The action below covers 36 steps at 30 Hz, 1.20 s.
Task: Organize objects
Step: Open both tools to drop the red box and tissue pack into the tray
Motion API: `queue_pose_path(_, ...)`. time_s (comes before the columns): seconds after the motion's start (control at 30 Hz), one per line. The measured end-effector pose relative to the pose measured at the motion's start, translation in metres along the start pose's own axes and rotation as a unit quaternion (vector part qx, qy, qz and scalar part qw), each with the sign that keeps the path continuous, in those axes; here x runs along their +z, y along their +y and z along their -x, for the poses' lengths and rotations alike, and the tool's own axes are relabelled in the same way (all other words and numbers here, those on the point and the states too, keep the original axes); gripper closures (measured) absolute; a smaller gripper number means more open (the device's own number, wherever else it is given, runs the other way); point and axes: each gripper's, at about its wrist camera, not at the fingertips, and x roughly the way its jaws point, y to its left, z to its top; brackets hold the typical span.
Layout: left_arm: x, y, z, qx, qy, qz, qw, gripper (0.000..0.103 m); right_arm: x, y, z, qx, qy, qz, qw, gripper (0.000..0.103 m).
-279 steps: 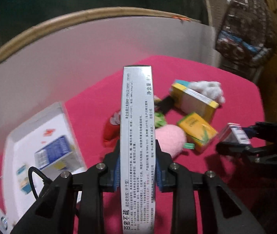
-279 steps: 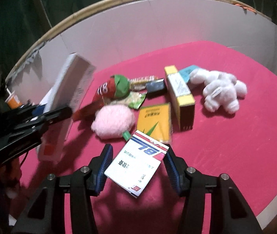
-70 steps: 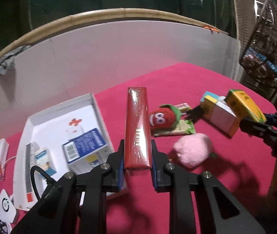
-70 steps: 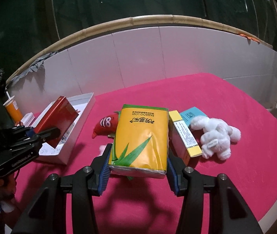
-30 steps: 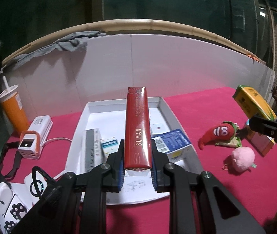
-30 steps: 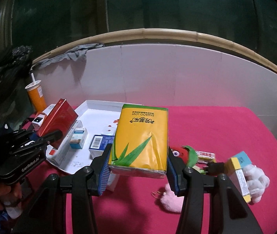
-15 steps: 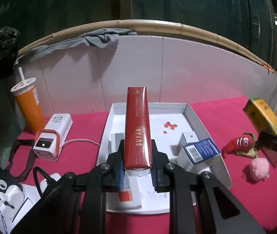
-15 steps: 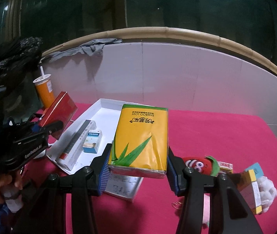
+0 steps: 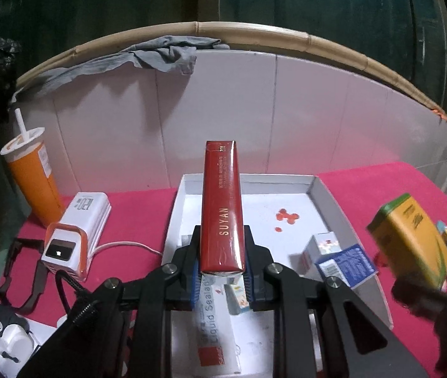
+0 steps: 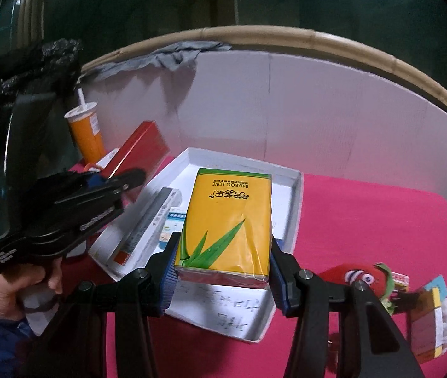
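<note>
The left gripper (image 9: 222,275) is clamped on the near end of a long, slim, glossy dark-red carton printed "SUYAN" (image 9: 221,211), its blue pads pressing the two broad faces. The carton stands on a narrow edge, long axis running straight away along the fingers, far end aimed at the back wall of the shallow white cardboard tray (image 9: 333,201) below. Held this way, narrow side down, it probably can be lowered into the free strip of the tray floor.

The right gripper (image 10: 222,272) grips a yellow plastic-wrapped tissue pack with a green bamboo leaf (image 10: 226,223) by its long side edges; the pack lies flat-faced toward the camera, long axis pointing toward the tray's far rim, over the tray's near right corner.

In the tray, a long white sealant box (image 10: 148,223) lies along the left wall, small medicine boxes (image 9: 345,264) sit by the right wall. A red plush chilli toy (image 10: 356,278) remains on the pink tablecloth (image 10: 365,220), toward its right edge, apparently awaiting sorting.
</note>
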Motion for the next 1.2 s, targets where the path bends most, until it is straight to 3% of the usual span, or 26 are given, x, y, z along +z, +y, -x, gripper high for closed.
queue_pose_path(0.27, 0.002, 0.000, -0.019, -0.009, 0.016, -0.002, 0.9998, 0.082, -0.011, 0.024, -0.035, 0.009, 0.036, 0.024, 0.999, 0.049)
queue_pose_path(0.63, 0.007, -0.009, -0.035, -0.025, 0.021, -0.003, 0.9995, 0.082, -0.021, 0.024, -0.065, 0.015, 0.065, 0.024, 0.997, 0.049)
queue_pose_path(0.67, 0.008, -0.010, -0.036, -0.025, 0.020, -0.004, 0.9995, 0.076, -0.021, 0.024, -0.068, 0.014, 0.066, 0.026, 0.997, 0.049)
queue_pose_path(0.73, 0.009, -0.012, -0.035, -0.021, 0.012, -0.004, 0.9997, 0.054, -0.022, 0.024, -0.073, 0.008, 0.065, 0.030, 0.997, 0.047)
queue_pose_path(0.8, 0.011, -0.013, -0.032, -0.021, 0.001, -0.003, 0.9998, 0.016, -0.023, 0.024, -0.076, 0.001, 0.062, 0.035, 0.997, 0.046)
queue_pose_path(0.87, 0.012, -0.015, -0.028, -0.018, -0.010, -0.006, 0.9998, 0.000, -0.024, 0.023, -0.077, -0.008, 0.059, 0.040, 0.997, 0.040)
queue_pose_path(0.93, 0.013, -0.018, -0.026, -0.007, -0.012, -0.011, 0.9998, 0.000, -0.024, 0.020, -0.075, -0.019, 0.051, 0.042, 0.998, 0.026)
queue_pose_path(1.0, 0.014, -0.020, -0.025, -0.002, -0.013, -0.014, 0.9998, 0.000, -0.025, 0.017, -0.068, -0.022, 0.044, 0.038, 0.998, 0.020)
queue_pose_path(1.2, 0.017, -0.029, -0.016, -0.003, -0.020, -0.016, 0.9997, 0.000, -0.027, 0.008, -0.043, -0.029, 0.014, 0.032, 0.999, 0.012)
